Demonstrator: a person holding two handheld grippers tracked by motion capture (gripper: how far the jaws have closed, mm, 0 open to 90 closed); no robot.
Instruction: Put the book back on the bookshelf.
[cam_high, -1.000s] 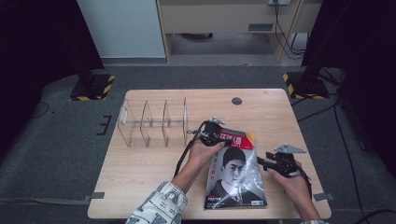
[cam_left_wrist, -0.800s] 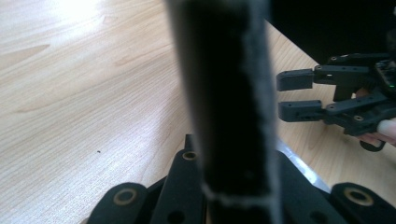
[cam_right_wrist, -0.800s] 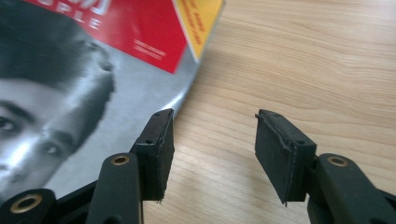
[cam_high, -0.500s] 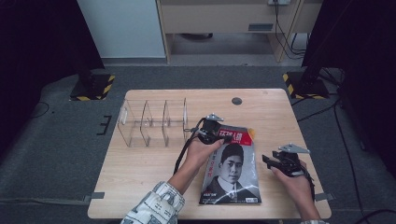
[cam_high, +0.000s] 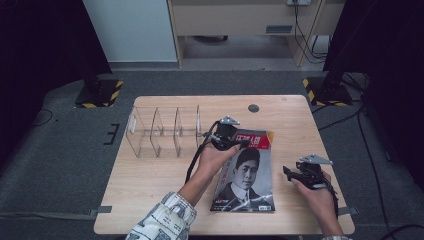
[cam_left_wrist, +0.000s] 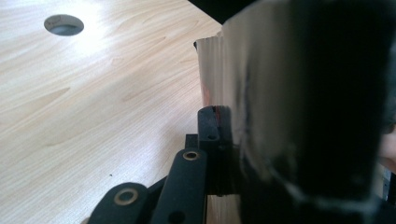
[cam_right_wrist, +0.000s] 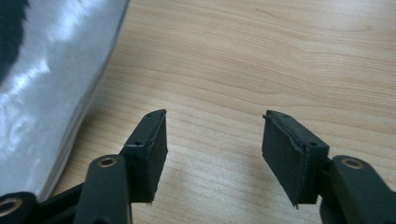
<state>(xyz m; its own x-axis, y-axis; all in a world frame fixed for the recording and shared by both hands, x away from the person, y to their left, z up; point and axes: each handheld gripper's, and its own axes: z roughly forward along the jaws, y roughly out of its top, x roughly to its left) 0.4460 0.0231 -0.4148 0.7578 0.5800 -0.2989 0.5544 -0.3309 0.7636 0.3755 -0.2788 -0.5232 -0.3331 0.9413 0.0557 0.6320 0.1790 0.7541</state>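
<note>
A magazine (cam_high: 246, 175) with a portrait on its cover and a red title band lies on the wooden table (cam_high: 150, 175), its far end lifted a little. My left gripper (cam_high: 239, 142) is shut on the magazine's far left corner. In the left gripper view the jaws (cam_left_wrist: 219, 116) pinch the page edge, and the glossy cover (cam_left_wrist: 303, 93) rises to the right. My right gripper (cam_high: 290, 173) hovers just right of the magazine, apart from it. Its jaws (cam_right_wrist: 212, 140) have just been opening and stand over bare wood with nothing between them. The magazine's shiny edge (cam_right_wrist: 46, 70) lies to their left.
A clear acrylic rack (cam_high: 165, 131) with upright dividers stands at the table's left rear, close to my left gripper. A round cable hole (cam_high: 253, 108) sits near the far edge, seen also as the hole (cam_left_wrist: 64, 24). Dark floor surrounds the table.
My right gripper has let go of the magazine's right edge and its jaws have spread. The left gripper has risen a little with the magazine's far corner.
</note>
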